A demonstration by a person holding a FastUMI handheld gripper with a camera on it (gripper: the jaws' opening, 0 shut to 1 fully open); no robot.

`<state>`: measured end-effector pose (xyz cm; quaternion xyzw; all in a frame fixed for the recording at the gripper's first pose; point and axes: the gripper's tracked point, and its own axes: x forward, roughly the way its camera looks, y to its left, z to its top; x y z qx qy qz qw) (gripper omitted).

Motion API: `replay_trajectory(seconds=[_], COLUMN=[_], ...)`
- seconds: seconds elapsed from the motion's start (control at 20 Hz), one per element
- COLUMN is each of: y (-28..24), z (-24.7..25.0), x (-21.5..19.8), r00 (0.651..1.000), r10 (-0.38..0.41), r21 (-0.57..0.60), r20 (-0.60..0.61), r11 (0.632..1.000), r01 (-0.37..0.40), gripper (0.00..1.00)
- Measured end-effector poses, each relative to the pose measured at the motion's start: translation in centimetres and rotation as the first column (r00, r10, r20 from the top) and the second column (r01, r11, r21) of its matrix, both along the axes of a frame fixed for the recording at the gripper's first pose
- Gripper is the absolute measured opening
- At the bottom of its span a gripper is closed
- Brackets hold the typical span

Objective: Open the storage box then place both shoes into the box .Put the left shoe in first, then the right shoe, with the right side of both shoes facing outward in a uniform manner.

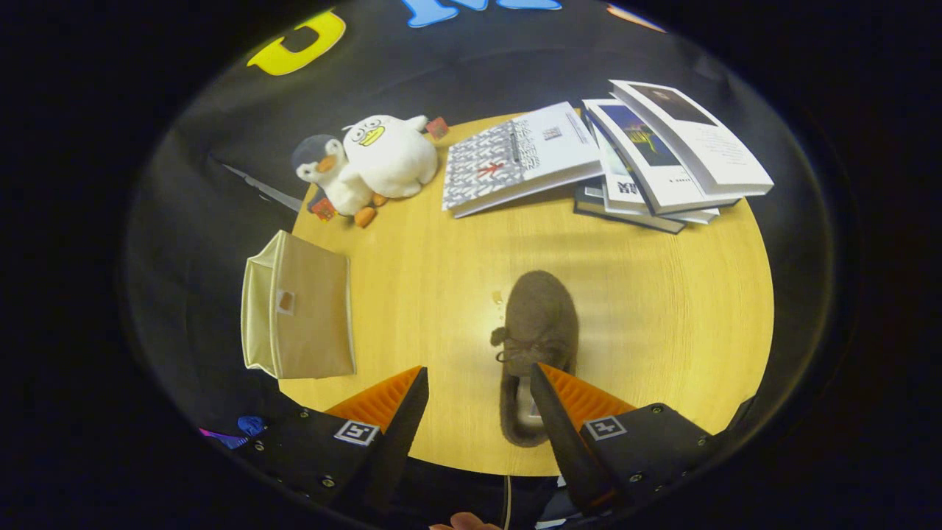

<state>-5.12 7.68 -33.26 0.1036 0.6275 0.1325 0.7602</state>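
Gripper (478, 377) jaws wide apart, holding nothing; brown shoe (537, 346) on counter (662, 294), toe pointing away, long axis along fingers, heel partly hidden behind right finger. Storage box (302, 316) shut, well left.

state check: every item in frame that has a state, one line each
tongs: open, nothing held, over the near part of the table.
brown shoe: lying flat, toe pointing away, heel opening by one finger of the tongs.
storage box: closed, at the table's edge, off to the side of the tongs.
plush toys: two, leaning together, far side.
books: closed, stacked, fanned out.
table: round, wooden.
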Motion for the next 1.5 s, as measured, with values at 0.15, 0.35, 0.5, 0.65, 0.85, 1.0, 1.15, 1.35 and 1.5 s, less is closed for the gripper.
replay_trajectory(seconds=[0.15,0.35,0.5,0.65,0.85,1.0,1.15,1.35,1.5], y=[-2.3,-4.3,-4.9,-5.0,-5.1,-3.8,-4.9,-5.2,-4.5], z=[-2.2,-4.5,-6.3,-8.1,-10.4,-11.3,-11.5,-10.5,-8.2], x=[-1.3,-1.9,-1.8,-1.6,-0.7,-0.8,-1.1,-1.4,-1.5], r00=[0.999,0.996,0.993,0.989,0.988,0.984,0.984,0.984,0.985], r10=[-0.011,-0.014,0.003,0.023,0.062,0.057,0.03,0.002,-0.005], r21=[-0.05,-0.102,-0.134,-0.163,-0.221,-0.164,-0.193,-0.181,-0.136], r20=[-0.051,-0.093,-0.122,-0.147,-0.141,-0.169,-0.177,-0.178,-0.171], r11=[0.999,0.995,0.991,0.986,0.971,0.983,0.979,0.983,0.991], r01=[0.008,0.005,-0.019,-0.047,-0.092,-0.086,-0.065,-0.035,-0.018], gripper=[0.86,0.86,0.86,0.86,0.86,0.74,0.02,0.02,0.02])
